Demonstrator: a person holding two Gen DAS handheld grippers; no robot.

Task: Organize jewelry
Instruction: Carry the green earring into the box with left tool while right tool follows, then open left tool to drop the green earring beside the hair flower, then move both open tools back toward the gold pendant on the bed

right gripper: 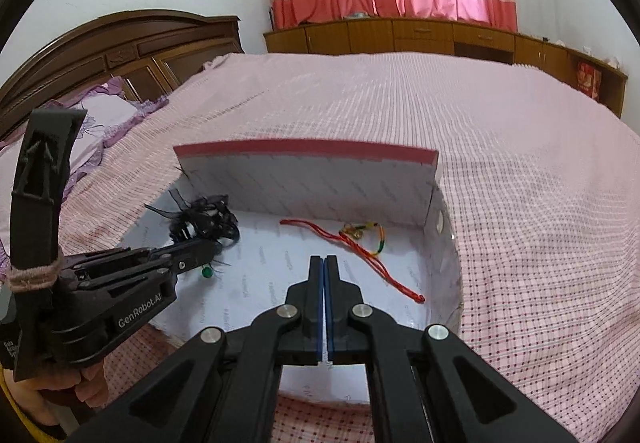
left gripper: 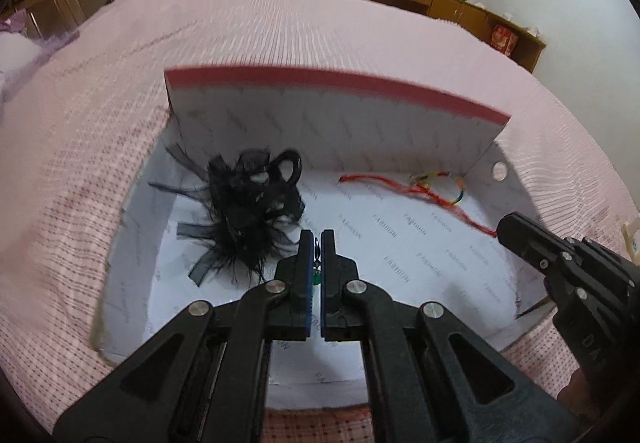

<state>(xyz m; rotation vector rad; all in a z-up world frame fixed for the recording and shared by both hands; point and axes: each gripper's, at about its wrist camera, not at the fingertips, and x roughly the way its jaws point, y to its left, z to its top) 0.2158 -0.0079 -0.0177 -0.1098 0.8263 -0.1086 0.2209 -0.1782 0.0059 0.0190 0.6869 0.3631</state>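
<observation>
An open white box [left gripper: 500,171] [right gripper: 440,221] with a pink-edged lid lies on the bed. Inside it, a black feathered hair piece [left gripper: 248,203] [right gripper: 204,221] rests at the left and a red cord bracelet [left gripper: 420,183] [right gripper: 360,243] with coloured beads at the right. My left gripper [left gripper: 317,233] [right gripper: 208,253] hangs over the box floor, shut on a small earring with a green bead [left gripper: 316,279] [right gripper: 207,272] that dangles below its tips. To its right, over the box, my right gripper [right gripper: 325,259] [left gripper: 504,231] is shut with nothing in it.
The box sits on a pink checked bedspread [left gripper: 280,35] [right gripper: 520,203]. A wooden headboard [right gripper: 120,47] and a purple pillow [right gripper: 104,111] are at the left. Low wooden cabinets [right gripper: 400,35] line the far wall under pink curtains. A hand [right gripper: 80,395] holds the left gripper.
</observation>
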